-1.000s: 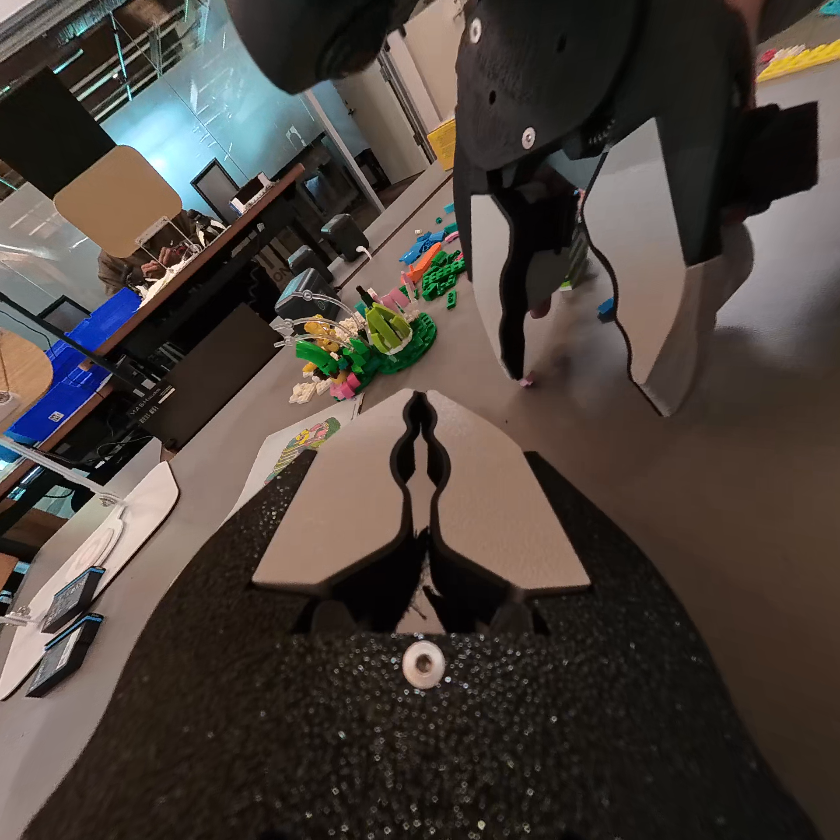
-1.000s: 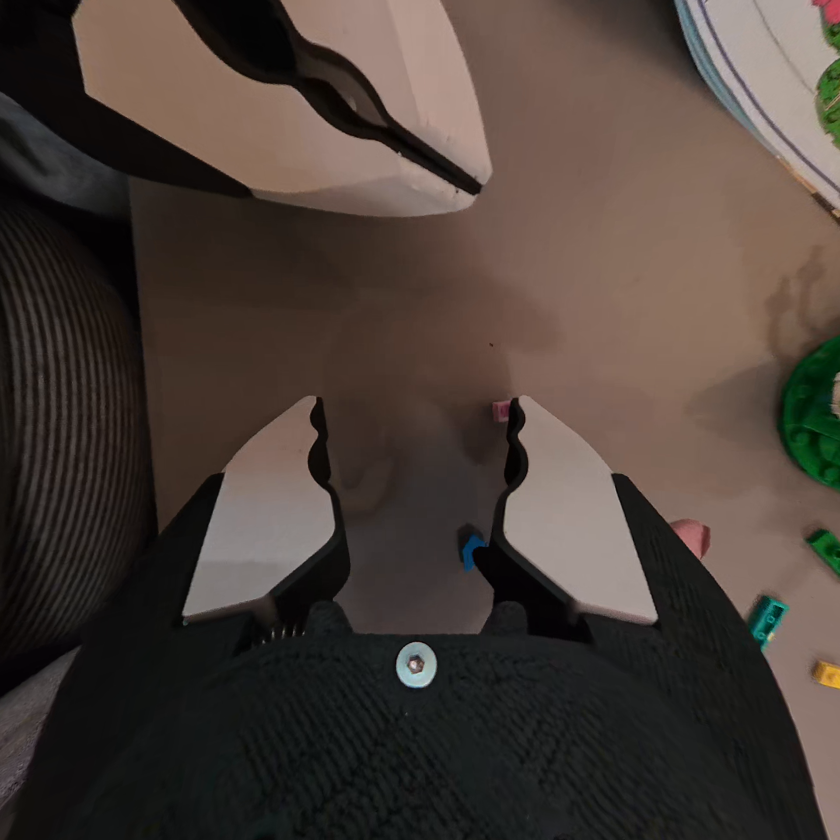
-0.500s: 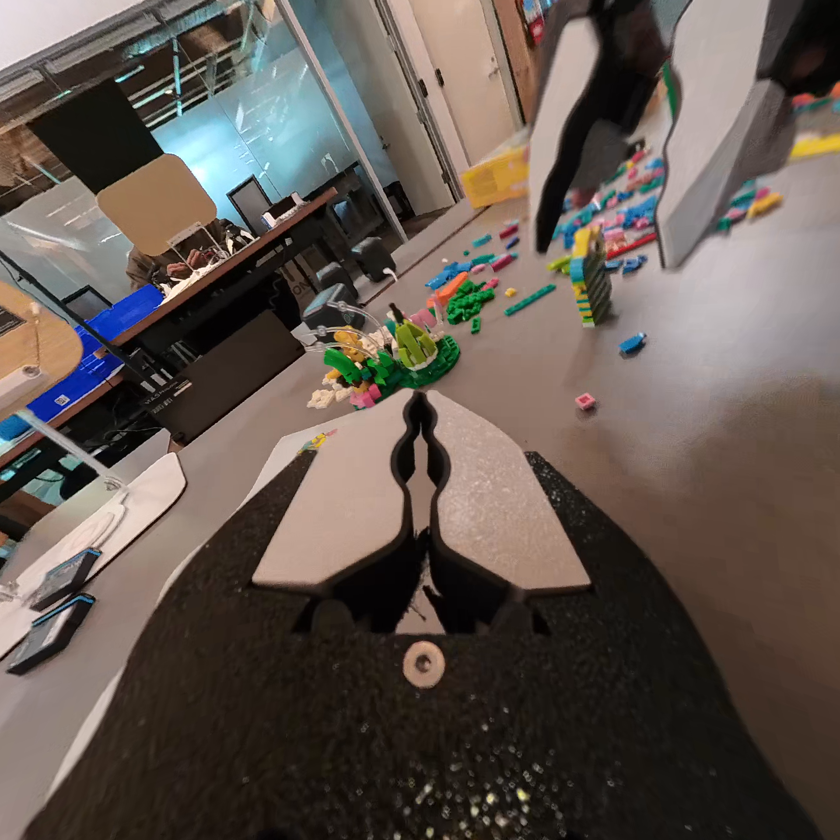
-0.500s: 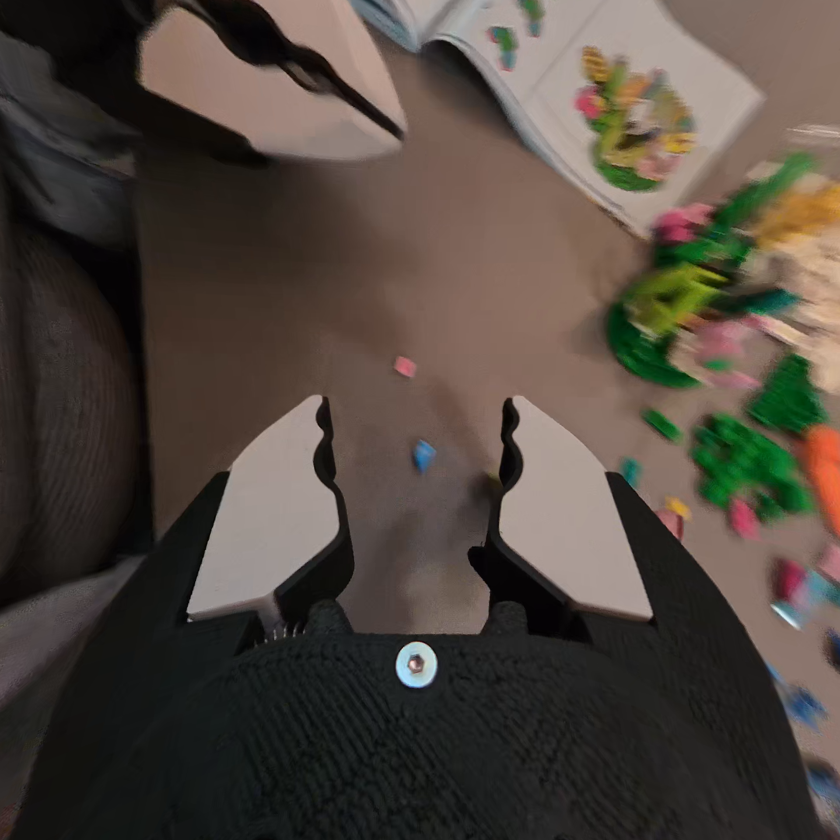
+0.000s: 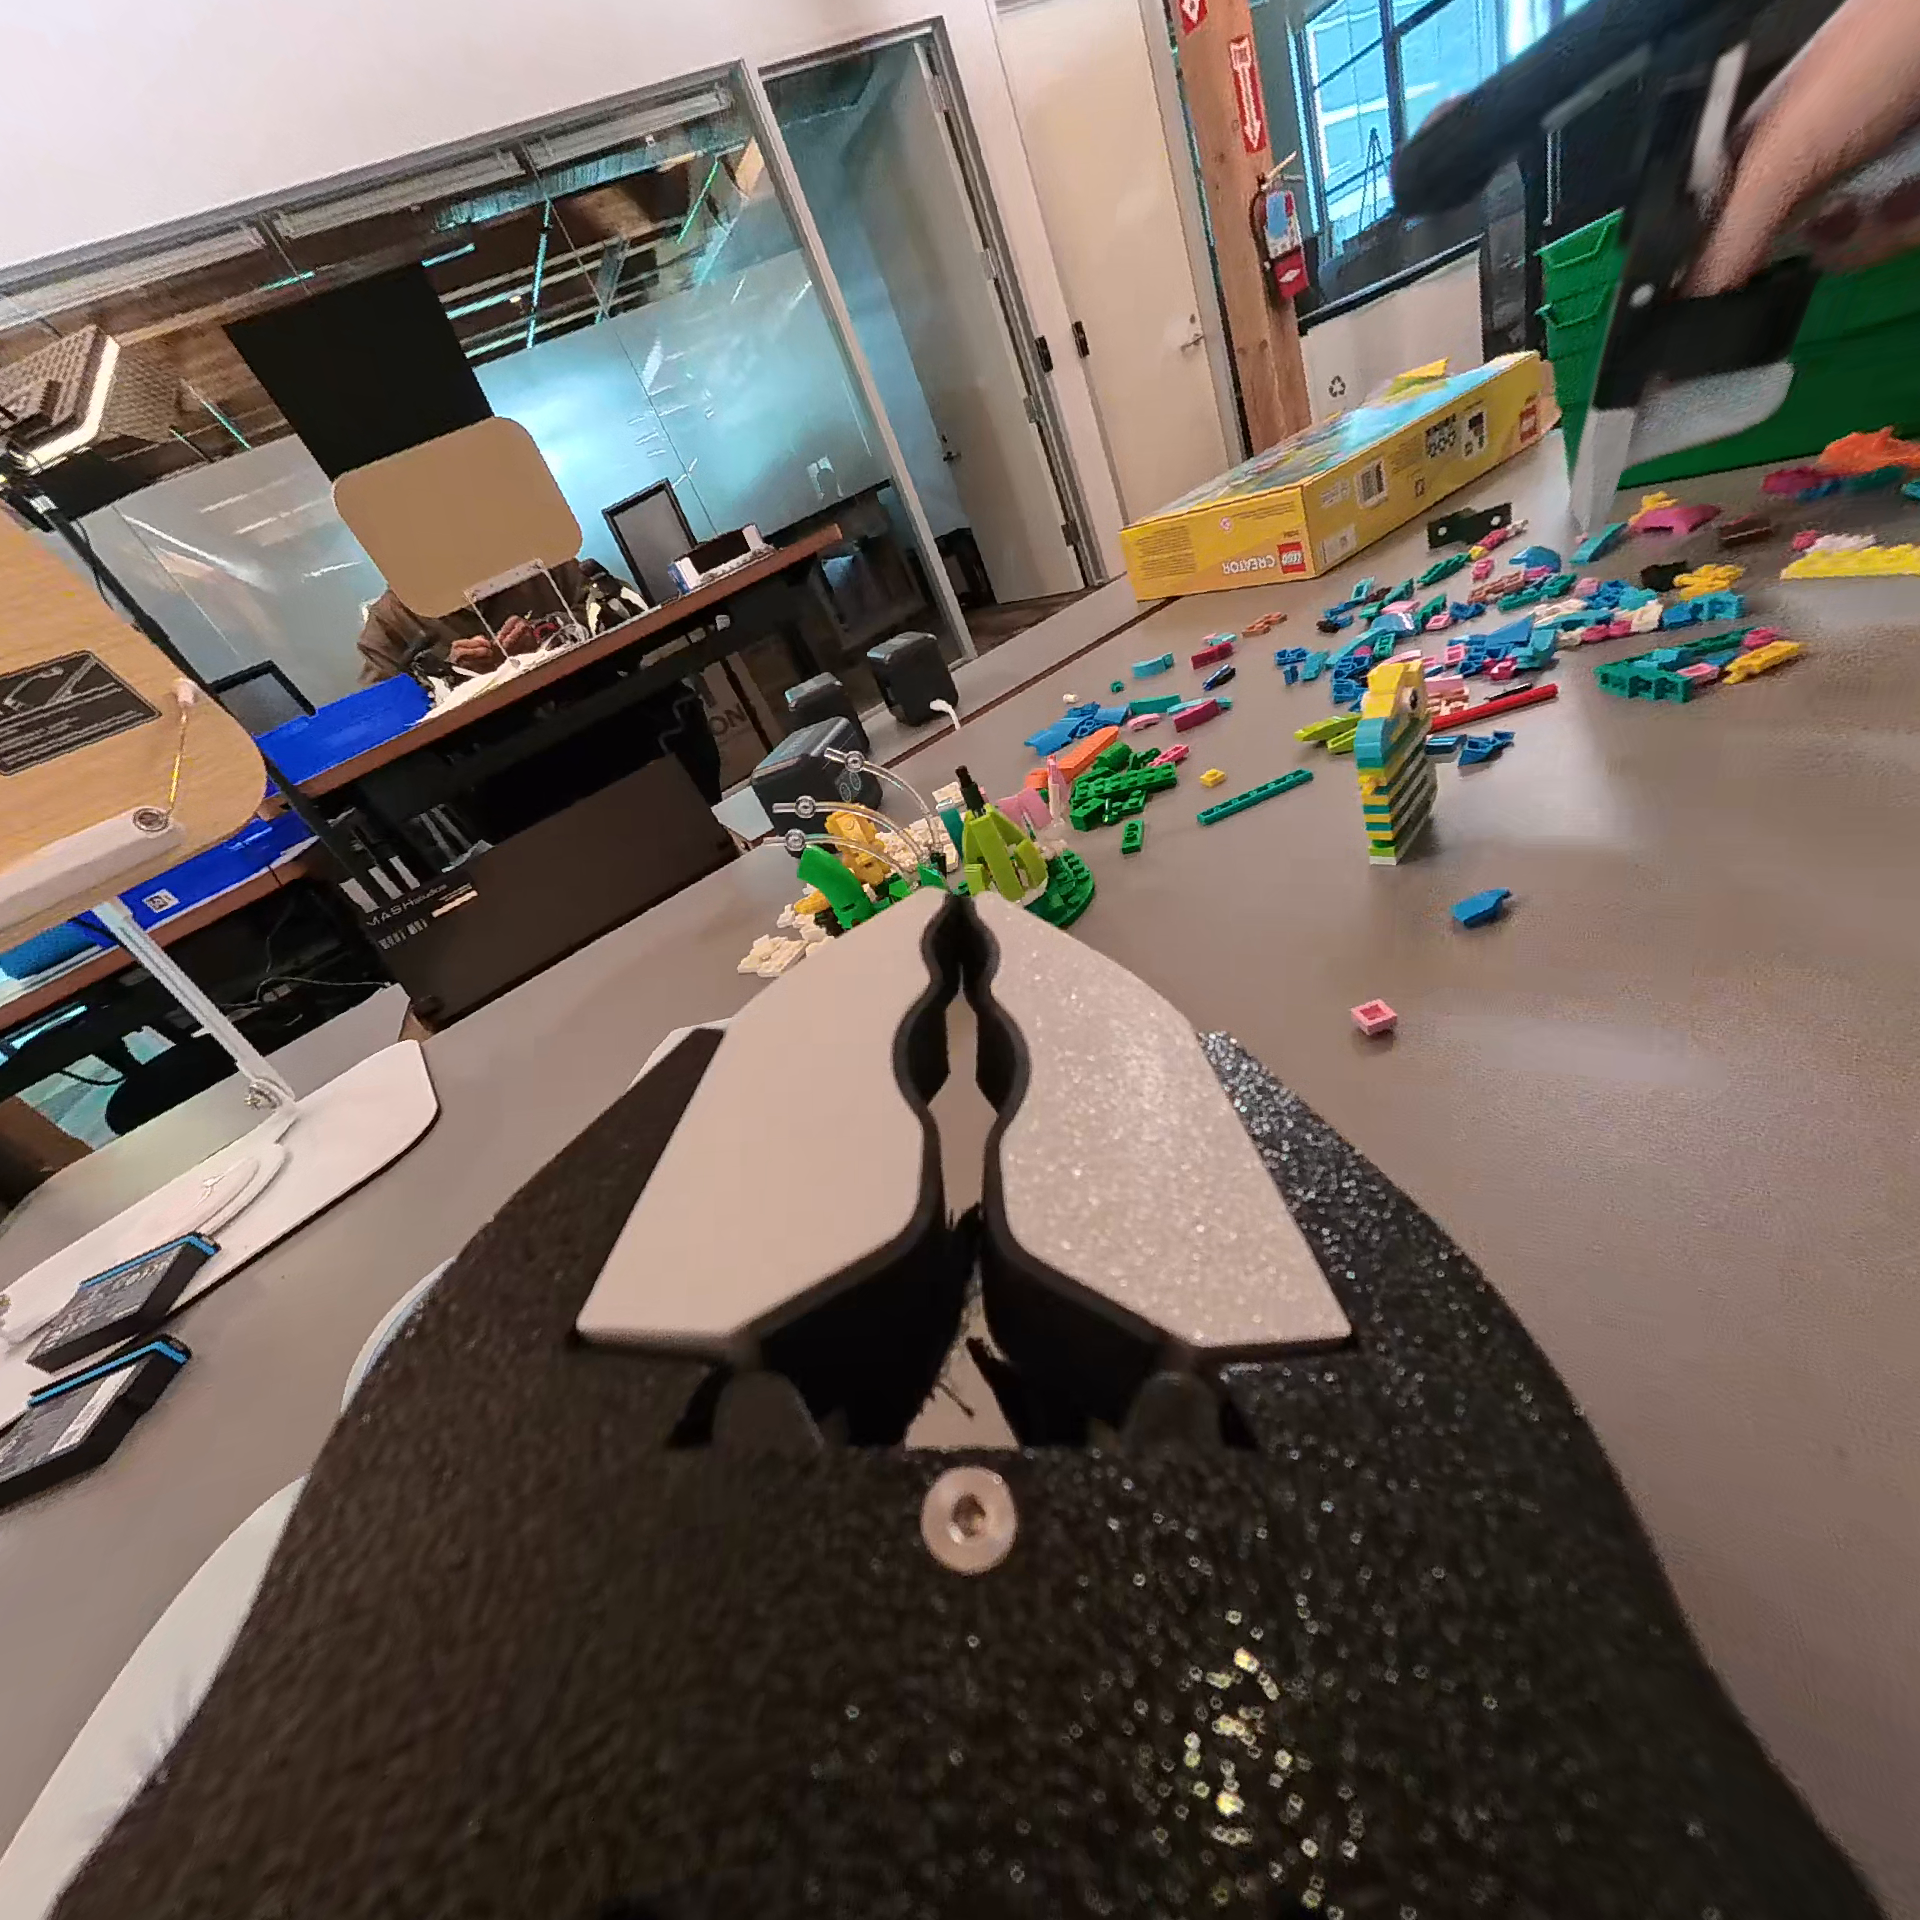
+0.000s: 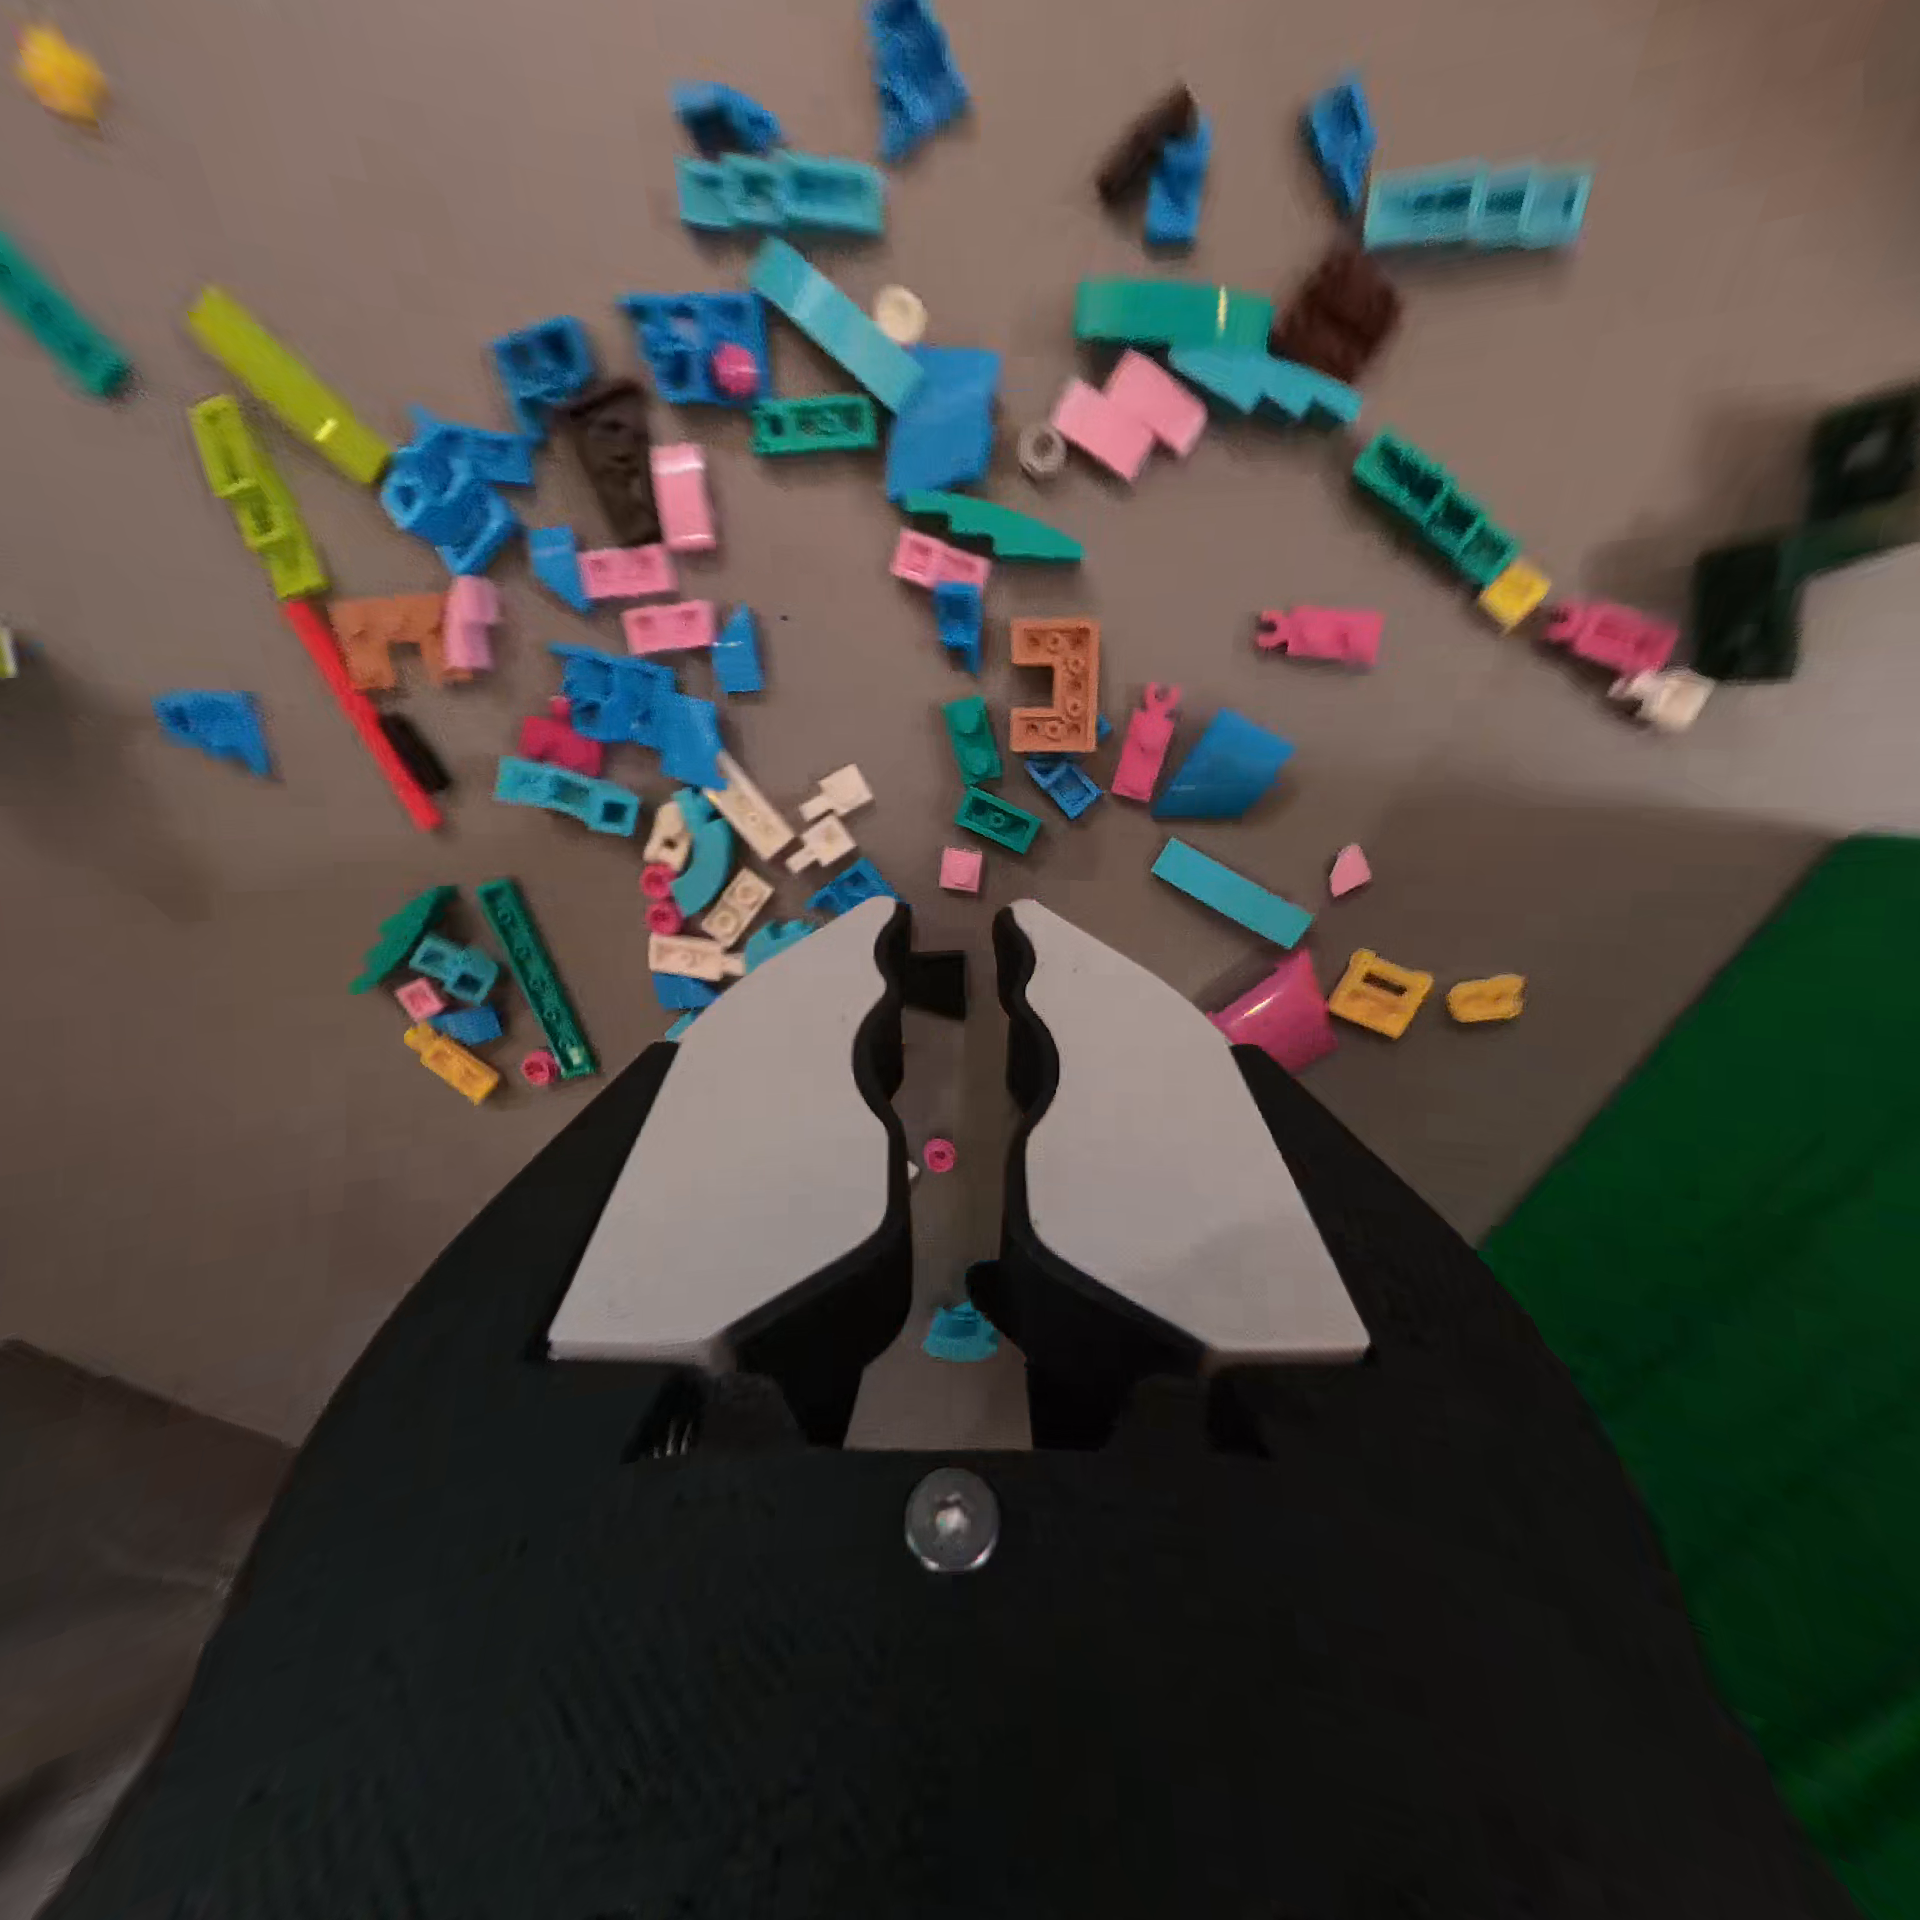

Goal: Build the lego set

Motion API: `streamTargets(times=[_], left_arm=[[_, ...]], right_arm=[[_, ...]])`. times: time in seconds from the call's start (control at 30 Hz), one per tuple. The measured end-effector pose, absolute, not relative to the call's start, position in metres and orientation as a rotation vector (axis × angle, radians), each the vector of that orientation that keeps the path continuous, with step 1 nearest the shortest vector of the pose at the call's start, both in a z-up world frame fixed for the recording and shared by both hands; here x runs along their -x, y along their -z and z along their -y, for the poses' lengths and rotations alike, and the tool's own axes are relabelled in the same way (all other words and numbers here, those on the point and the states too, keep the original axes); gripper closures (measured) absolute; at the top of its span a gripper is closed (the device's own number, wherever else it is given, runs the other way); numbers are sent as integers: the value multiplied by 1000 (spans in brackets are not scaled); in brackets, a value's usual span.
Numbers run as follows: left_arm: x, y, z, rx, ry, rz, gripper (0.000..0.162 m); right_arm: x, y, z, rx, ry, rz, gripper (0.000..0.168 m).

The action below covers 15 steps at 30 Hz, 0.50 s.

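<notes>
My left gripper is shut and empty, held low over the grey table. Beyond its tips stands the flower model on a green base, with a small striped build to its right. A loose pink piece and a blue piece lie nearer. My right gripper hangs over the pile of loose bricks, jaws narrowly apart around a small black piece. It also shows in the left wrist view, far right.
A yellow set box and a green bin stand at the back; the bin's green side is right of my right gripper. A white lamp base and dark battery packs lie at the left. A person sits at a far desk.
My right gripper swung away from the pink piece near my left gripper to the brick pile and narrowed its jaws around a black piece. My left gripper stayed shut and tilted up.
</notes>
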<state>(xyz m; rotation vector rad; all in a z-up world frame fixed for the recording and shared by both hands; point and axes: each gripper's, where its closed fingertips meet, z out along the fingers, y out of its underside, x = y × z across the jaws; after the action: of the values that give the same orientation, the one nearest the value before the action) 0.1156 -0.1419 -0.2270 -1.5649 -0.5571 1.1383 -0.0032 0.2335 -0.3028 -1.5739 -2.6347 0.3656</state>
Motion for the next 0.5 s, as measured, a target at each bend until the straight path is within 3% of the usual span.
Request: streamTargets(times=[0.33, 0.43, 0.5], left_arm=[[-115, 225, 142, 1551, -1126, 556, 162], [-115, 225, 141, 1545, -1125, 554, 162], [-115, 225, 141, 1545, -1125, 554, 162]], right_arm=[[9, 325, -236, 1682, -330, 2611, 145], [9, 326, -234, 1659, -299, 2620, 148], [10, 327, -236, 1630, -254, 2620, 161]])
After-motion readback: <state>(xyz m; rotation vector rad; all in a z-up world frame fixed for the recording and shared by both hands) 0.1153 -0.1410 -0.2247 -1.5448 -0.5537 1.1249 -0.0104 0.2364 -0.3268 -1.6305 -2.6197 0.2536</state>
